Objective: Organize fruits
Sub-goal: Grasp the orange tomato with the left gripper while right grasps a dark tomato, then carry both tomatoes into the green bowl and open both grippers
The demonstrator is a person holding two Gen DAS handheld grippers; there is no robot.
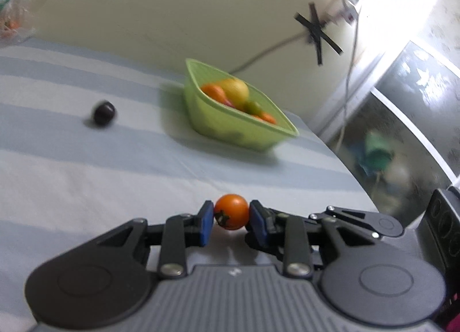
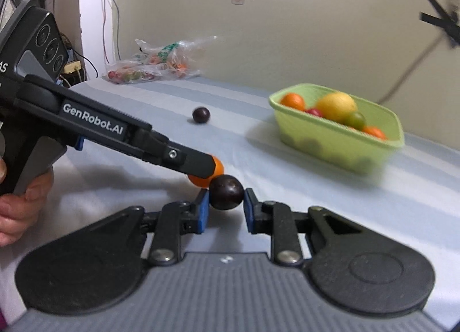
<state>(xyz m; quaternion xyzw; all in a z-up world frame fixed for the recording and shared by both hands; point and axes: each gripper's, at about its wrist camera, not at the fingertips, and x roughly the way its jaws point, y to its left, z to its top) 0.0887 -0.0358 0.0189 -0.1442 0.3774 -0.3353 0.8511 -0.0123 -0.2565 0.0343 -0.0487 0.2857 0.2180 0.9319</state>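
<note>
My left gripper (image 1: 231, 212) is shut on a small orange tomato (image 1: 231, 211) above the striped cloth. In the right wrist view the left gripper (image 2: 211, 169) reaches in from the left with the tomato (image 2: 217, 167) at its tip. My right gripper (image 2: 225, 197) is shut on a dark purple fruit (image 2: 226, 192), right beside the tomato. A green basket (image 1: 230, 128) holds a lemon, oranges and other fruit; it also shows in the right wrist view (image 2: 336, 142) at the right. Another dark fruit (image 1: 103, 113) lies loose on the cloth, and shows in the right wrist view (image 2: 201, 115).
A clear plastic bag of fruit (image 2: 155, 59) lies at the back by the wall; it also shows in the left wrist view (image 1: 17, 10). The table's right edge (image 1: 345, 165) drops off toward a window. Black tape and a cable hang on the wall (image 1: 316, 33).
</note>
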